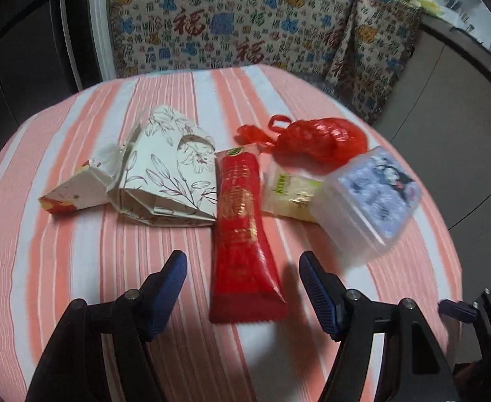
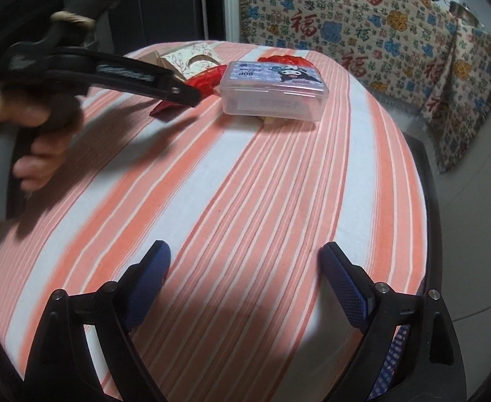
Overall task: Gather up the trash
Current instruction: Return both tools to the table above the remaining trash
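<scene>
Trash: red sachet (image 1: 243, 234) lying on striped tablecloth (image 1: 78, 268) | left gripper (image 1: 242, 296) jaws spread, straddling its lower end | probably hovering; lower squarely, pinch mid-width | right gripper (image 2: 245, 288) spread, idling.

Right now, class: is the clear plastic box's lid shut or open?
Shut: the clear plastic box has its printed lid sitting flat and flush on all visible edges.

Glossy red foil wrapper (image 1: 243, 234), matt printed paper box (image 1: 168, 174), translucent smooth plastic case (image 1: 369, 201), crinkly shiny red plastic bag (image 1: 316, 140), ribbed striped cloth tablecloth (image 1: 78, 251)
</scene>
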`<action>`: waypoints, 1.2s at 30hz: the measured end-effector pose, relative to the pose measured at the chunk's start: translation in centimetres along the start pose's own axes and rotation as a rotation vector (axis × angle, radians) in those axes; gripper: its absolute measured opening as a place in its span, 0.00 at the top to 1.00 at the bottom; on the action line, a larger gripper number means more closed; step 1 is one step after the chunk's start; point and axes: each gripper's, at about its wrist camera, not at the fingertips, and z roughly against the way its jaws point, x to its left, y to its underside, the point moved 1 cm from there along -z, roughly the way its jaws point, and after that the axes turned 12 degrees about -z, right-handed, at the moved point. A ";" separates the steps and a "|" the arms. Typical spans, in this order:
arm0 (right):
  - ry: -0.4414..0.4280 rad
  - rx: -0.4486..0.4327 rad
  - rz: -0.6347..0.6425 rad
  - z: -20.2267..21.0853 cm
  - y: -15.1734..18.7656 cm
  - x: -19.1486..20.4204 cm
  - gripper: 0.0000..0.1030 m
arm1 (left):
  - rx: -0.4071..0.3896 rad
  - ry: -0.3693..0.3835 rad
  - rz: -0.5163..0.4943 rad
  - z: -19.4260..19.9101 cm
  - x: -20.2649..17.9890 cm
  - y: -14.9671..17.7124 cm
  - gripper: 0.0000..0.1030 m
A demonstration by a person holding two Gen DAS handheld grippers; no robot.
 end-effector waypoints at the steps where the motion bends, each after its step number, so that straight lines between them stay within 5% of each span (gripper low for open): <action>1: -0.002 0.001 0.000 0.0 0.0 0.0 0.10 | -0.018 -0.010 -0.011 0.0 0.0 -0.1 0.31; 3: -0.005 0.003 0.001 0.1 0.0 -0.1 0.10 | -0.026 -0.007 -0.029 0.2 -0.1 0.1 0.37; 4: -0.006 0.003 0.001 0.1 0.0 -0.1 0.10 | -0.036 -0.005 -0.042 0.3 -0.2 0.3 0.65; 5: -0.007 0.004 0.002 0.1 0.0 -0.1 0.10 | -0.032 -0.007 -0.053 0.4 -0.3 0.6 0.69; 15: -0.001 0.008 -0.002 0.3 0.1 -0.2 0.11 | -0.037 -0.093 0.000 7.6 -0.5 9.2 0.73; 18: 0.002 0.007 -0.004 0.3 0.1 -0.2 0.10 | -0.053 -0.144 0.013 9.3 -0.4 11.3 0.69; 20: 0.003 0.006 -0.008 0.2 -0.2 -0.3 0.10 | -0.062 -0.176 0.019 9.5 -0.2 11.9 0.40; 22: 0.001 0.001 -0.024 0.3 -0.5 -0.5 0.11 | -0.066 -0.186 0.028 9.2 0.2 12.0 0.25; 32: -0.007 -0.083 -0.165 1.0 -3.5 -2.6 0.11 | -0.056 -0.170 0.021 7.4 1.0 12.0 0.21; 36: -0.059 -0.142 -0.203 1.1 -7.5 -3.7 0.09 | -0.054 -0.168 0.017 7.3 1.0 11.9 0.19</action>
